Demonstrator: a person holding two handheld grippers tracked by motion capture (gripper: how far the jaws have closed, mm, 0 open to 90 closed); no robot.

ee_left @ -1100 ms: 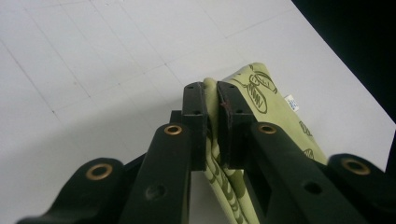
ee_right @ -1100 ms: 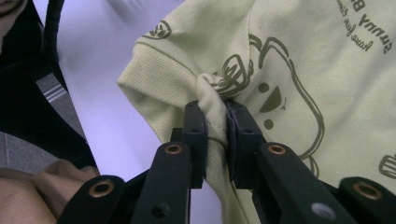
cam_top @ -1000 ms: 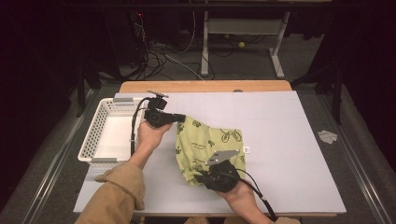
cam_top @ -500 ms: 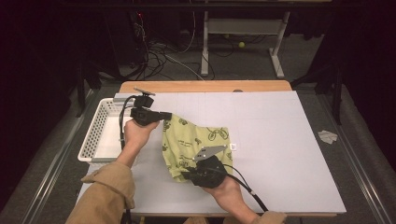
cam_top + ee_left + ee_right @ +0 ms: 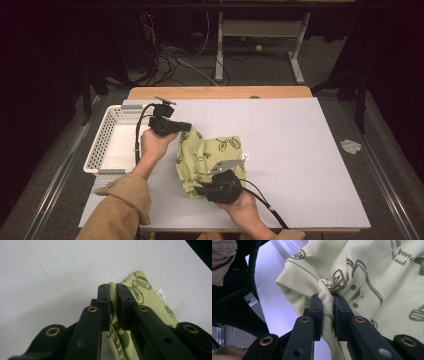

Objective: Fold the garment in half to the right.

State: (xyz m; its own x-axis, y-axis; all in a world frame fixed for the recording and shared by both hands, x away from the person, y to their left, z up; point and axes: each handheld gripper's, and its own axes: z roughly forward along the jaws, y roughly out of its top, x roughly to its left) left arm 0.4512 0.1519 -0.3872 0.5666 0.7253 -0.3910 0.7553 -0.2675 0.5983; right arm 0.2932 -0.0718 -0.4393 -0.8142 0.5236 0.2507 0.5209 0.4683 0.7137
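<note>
White tabletop; crumpled printed cloth

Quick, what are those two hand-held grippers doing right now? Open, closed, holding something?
Left hand-held gripper: closed on a fold of the green printed cloth.
Right hand-held gripper: closed on a bunched edge of the same cloth.

A white perforated plastic basket sat at the left edge of the white table — its inside bare. Beyond the table, on the grey floor, black cables lay tangled — a small yellow-green ball sat near a metal frame.
</note>
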